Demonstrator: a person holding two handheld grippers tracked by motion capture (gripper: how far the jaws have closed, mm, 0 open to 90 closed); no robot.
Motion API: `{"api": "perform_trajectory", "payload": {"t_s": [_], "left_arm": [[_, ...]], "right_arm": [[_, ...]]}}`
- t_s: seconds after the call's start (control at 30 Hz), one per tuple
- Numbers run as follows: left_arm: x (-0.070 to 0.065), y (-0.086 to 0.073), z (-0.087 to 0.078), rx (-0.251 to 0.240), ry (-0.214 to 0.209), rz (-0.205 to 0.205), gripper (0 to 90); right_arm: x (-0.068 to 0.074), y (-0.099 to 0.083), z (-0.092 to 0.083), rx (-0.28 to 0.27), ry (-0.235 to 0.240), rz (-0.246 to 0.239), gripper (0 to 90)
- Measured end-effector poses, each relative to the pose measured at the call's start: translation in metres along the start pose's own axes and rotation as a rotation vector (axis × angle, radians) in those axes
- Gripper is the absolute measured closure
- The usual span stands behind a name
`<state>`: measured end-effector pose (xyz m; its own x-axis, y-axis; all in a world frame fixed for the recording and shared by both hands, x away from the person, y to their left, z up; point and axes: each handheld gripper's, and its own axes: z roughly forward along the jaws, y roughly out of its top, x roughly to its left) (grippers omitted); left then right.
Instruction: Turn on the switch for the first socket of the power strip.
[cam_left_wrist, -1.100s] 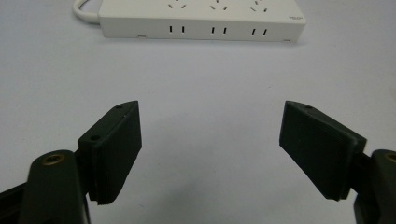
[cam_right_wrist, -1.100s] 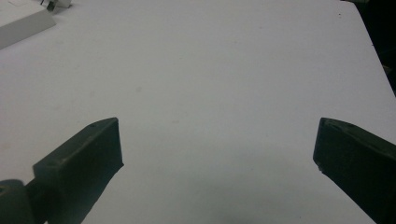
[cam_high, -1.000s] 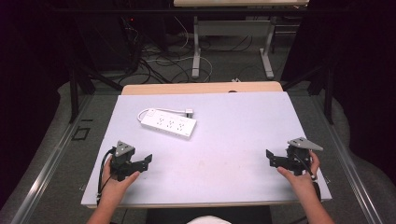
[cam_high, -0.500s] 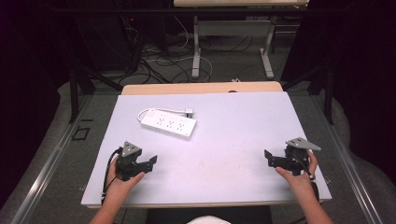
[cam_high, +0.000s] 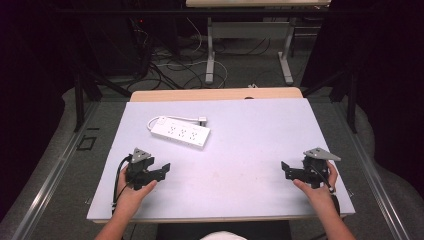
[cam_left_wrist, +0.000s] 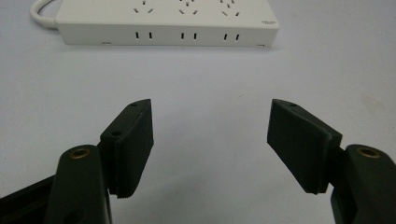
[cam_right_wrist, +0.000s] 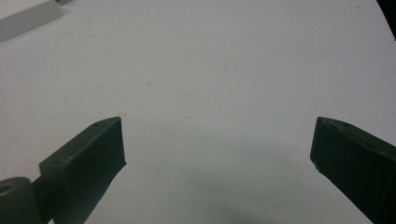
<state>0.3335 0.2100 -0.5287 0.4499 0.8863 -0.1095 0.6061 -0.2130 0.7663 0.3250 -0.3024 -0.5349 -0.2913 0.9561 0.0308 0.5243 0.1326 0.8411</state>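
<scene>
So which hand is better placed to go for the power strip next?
Left, probably. The left gripper sits nearer the power strip and faces it, jaws open and empty. The right gripper rests near the table's far right edge.

Power strip (cam_high: 180, 133): on the table (cam_high: 250, 150), left of centre, toward the far edge
Left gripper (cam_high: 159, 171): near left of table, strip ahead of it, apart
Right gripper (cam_high: 286, 170): near right of table, well apart from strip
</scene>
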Motion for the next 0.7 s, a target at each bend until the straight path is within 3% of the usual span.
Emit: {"api": "perform_trajectory", "payload": {"t_s": [0.1, 0.5, 0.57, 0.7], "left_arm": [[-0.001, 0.003, 0.001, 0.001, -0.003, -0.021, 31.8], [-0.003, 0.024, 0.004, 0.01, -0.009, -0.043, 33.9], [-0.005, 0.029, 0.005, 0.011, -0.015, -0.047, 34.3], [-0.006, 0.037, 0.005, 0.019, -0.029, -0.035, 35.0]], "right_arm": [[0.0, 0.0, 0.0, 0.0, 0.001, 0.0, 2.4], [0.0, 0.0, -0.001, 0.022, 0.004, -0.003, 2.6], [0.0, 0.0, 0.0, 0.005, 0.004, -0.001, 2.6], [0.001, 0.0, 0.001, 0.006, 0.006, -0.003, 2.6]]}}
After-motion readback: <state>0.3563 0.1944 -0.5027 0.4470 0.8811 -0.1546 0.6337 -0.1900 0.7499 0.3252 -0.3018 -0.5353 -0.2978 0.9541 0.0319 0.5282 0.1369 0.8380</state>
